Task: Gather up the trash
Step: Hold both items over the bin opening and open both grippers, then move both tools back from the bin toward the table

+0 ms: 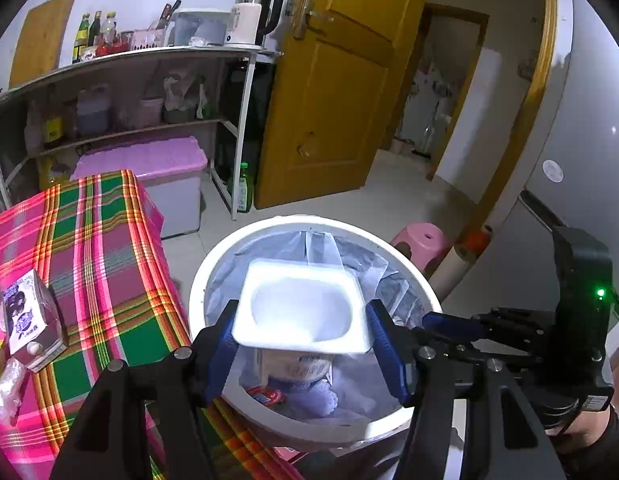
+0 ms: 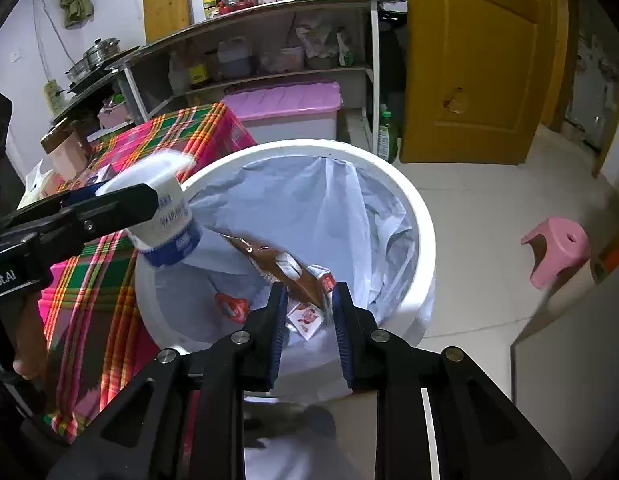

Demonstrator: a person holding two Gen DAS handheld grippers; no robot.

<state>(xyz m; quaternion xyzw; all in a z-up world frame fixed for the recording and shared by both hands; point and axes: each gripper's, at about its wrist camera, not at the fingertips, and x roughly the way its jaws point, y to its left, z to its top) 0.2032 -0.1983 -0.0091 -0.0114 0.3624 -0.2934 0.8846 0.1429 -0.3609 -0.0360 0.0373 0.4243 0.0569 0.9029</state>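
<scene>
My left gripper (image 1: 303,336) is shut on a white yogurt cup (image 1: 305,308) with a blue band, held upright over the white trash bin (image 1: 197,280). The cup also shows in the right wrist view (image 2: 165,216) at the bin's left rim (image 2: 425,240). My right gripper (image 2: 309,312) is over the bin, its jaws slightly apart around the end of a brown snack wrapper (image 2: 285,268) that hangs into the liner. A red wrapper (image 2: 231,306) and a small printed packet (image 2: 307,318) lie in the bin.
A plaid-covered table (image 1: 105,264) stands left of the bin with a milk carton (image 1: 33,316) and plastic wrappers (image 1: 7,392) on it. A pink stool (image 2: 557,248), a yellow door (image 2: 477,60), a pink-lidded box (image 2: 289,112) and a shelf rack (image 1: 121,92) surround the spot.
</scene>
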